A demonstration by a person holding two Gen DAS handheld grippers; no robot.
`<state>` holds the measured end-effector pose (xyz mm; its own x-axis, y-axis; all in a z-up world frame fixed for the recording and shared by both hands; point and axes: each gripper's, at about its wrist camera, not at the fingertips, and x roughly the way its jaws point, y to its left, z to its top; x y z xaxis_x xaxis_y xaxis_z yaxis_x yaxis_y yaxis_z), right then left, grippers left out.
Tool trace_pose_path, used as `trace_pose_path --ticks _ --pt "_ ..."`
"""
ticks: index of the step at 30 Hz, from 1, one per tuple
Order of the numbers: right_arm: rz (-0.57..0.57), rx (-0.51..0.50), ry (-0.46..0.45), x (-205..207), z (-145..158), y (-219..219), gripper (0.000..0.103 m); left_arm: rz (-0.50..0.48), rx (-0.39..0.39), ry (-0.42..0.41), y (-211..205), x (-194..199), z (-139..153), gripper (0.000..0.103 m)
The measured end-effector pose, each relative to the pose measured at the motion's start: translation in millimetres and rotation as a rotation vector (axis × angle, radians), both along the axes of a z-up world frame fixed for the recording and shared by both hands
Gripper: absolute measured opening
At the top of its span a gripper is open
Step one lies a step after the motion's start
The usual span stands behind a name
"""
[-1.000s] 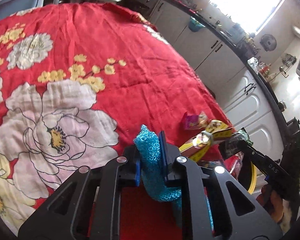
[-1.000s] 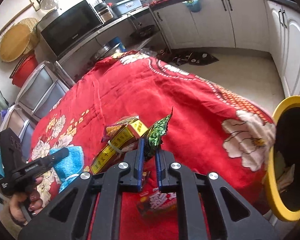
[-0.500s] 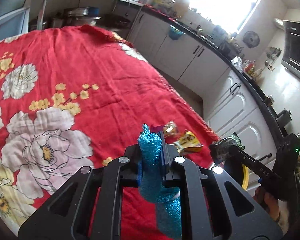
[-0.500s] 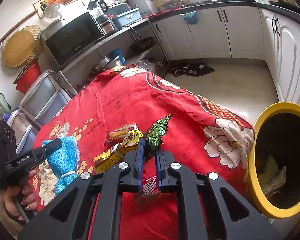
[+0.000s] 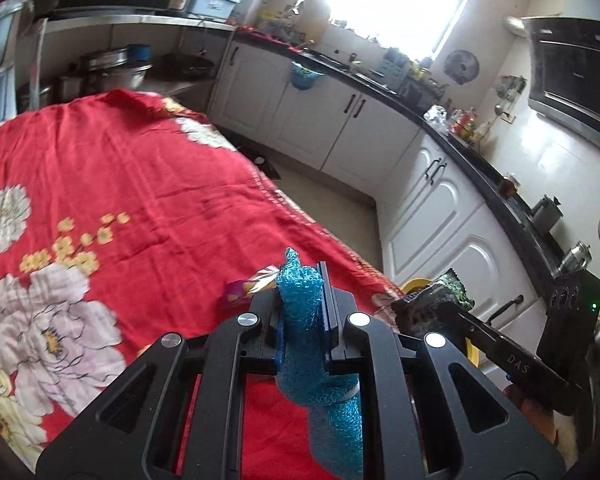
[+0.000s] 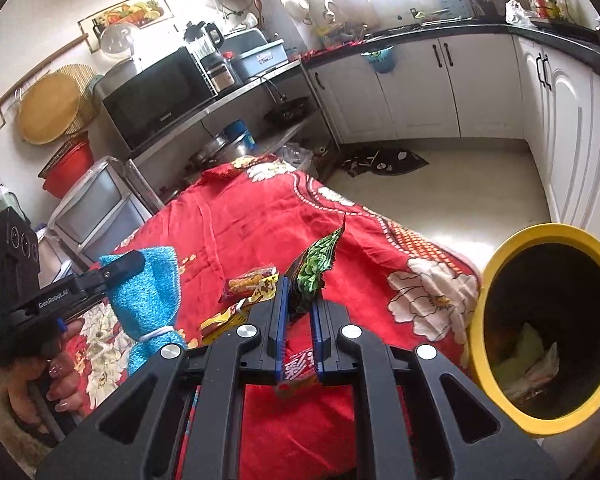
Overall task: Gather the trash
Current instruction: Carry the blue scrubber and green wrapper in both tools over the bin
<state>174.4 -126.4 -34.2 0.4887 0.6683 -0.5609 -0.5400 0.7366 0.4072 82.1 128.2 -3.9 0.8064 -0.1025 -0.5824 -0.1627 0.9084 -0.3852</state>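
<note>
My left gripper (image 5: 302,280) is shut on a blue knitted cloth (image 5: 316,344) tied with a white band, held above the red flowered tablecloth (image 5: 120,184). The same blue cloth (image 6: 146,292) hangs from the left gripper (image 6: 122,264) at the left of the right wrist view. My right gripper (image 6: 300,292) is shut on a green snack wrapper (image 6: 316,266), lifted over the table. That green wrapper (image 5: 452,292) also shows at the right of the left wrist view. A yellow-rimmed bin (image 6: 500,280) with trash inside stands off the table's right edge.
Snack wrappers (image 6: 252,280) and a yellow packet (image 6: 224,318) lie on the cloth, with a red wrapper (image 6: 296,372) under my right fingers. A pink wrapper (image 5: 236,298) lies near the table edge. White cabinets (image 6: 476,92) and open floor (image 6: 460,184) lie beyond.
Both grippers have risen from the table with their loads, and both views have swung toward the cabinets. The yellow bin has come into fuller view on the right.
</note>
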Motion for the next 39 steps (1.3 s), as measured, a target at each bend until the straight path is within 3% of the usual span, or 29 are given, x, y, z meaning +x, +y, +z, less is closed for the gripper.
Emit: trace_pose_path --ticks 39 --pt "-0.328 0.007 -0.118 -3 35 -146 0.010 -0.260 0.047 -0.116 -141 84 36 0.008"
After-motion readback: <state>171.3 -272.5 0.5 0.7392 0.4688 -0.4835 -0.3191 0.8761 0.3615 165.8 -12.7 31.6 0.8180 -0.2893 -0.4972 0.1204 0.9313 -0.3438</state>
